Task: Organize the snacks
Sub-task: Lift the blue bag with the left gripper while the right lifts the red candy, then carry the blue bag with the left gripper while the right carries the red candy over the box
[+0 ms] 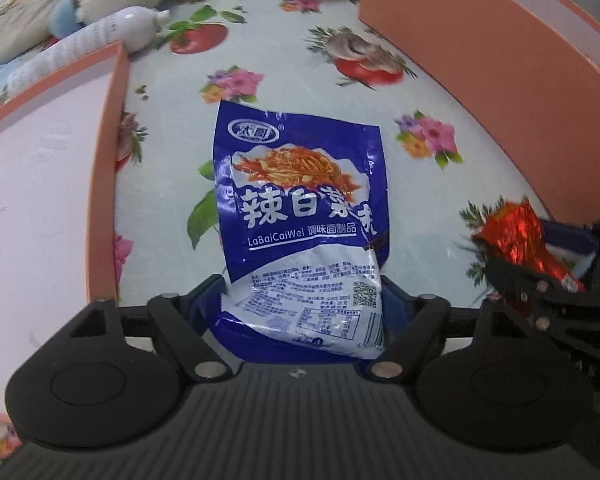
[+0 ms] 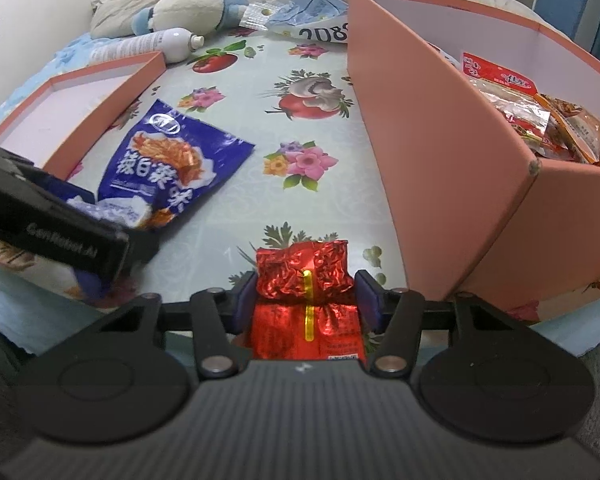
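Note:
A blue and white snack packet [image 1: 300,184] lies on the flowered tablecloth [image 1: 300,60], and my left gripper [image 1: 302,292] is shut on its lower, crumpled end, a blue pad against each side. The right wrist view shows the same packet [image 2: 172,160] with the left gripper's black body [image 2: 60,224] over its near end. A red foil packet [image 2: 304,268] sits between the pads of my right gripper [image 2: 306,284], which is shut on it close to the table. In the left wrist view this red packet [image 1: 516,232] appears at the right edge.
A tall pink box [image 2: 440,140] stands on the right, holding several snack packets [image 2: 540,112]. On the left lies a shallow pink tray [image 2: 112,92]. Behind them are a white spray bottle [image 2: 160,44], a plush toy [image 2: 204,8] and loose papers.

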Tool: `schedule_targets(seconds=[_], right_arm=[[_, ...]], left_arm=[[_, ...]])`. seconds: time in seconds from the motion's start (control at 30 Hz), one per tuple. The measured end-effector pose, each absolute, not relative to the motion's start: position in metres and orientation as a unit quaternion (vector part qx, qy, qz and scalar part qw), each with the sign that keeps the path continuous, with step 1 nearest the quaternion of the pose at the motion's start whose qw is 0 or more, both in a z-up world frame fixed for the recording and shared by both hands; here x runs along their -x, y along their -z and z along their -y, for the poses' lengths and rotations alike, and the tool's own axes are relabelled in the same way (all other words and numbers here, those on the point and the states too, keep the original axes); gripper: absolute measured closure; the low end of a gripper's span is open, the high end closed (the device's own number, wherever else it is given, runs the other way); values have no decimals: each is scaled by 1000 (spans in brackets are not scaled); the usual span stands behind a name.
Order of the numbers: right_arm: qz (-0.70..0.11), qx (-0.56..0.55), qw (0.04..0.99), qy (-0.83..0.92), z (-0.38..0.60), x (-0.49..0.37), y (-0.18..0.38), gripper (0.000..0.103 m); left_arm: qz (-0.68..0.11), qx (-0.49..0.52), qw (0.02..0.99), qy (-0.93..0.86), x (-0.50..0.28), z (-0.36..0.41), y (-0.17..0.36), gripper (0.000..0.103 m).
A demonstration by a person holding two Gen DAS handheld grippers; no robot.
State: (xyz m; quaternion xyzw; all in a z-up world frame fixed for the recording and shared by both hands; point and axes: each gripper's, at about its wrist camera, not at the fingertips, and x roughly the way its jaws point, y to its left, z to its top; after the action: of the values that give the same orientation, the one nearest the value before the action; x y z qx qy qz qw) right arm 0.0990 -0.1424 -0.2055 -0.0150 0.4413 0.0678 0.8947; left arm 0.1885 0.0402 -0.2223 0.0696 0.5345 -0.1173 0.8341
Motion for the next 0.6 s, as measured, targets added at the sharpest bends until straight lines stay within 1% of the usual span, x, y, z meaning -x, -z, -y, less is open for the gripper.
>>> schedule_targets(seconds=[0.07, 0.2, 0.37, 0.6], right_arm=[[-443, 13, 894, -73, 143, -99, 204, 48], [-437, 16, 895, -88, 142, -94, 199, 48], [-424, 10, 901, -96, 144, -85, 184, 48], [-401, -9, 911, -102, 150, -68, 152, 48]], left_arm=[[-533, -58, 838, 106, -187, -40, 220, 31], [-533, -35, 840, 91, -183, -41, 215, 36], [-521, -13, 850, 78, -171, -41, 201, 37], [-500, 26, 863, 61, -148, -44, 164, 36]])
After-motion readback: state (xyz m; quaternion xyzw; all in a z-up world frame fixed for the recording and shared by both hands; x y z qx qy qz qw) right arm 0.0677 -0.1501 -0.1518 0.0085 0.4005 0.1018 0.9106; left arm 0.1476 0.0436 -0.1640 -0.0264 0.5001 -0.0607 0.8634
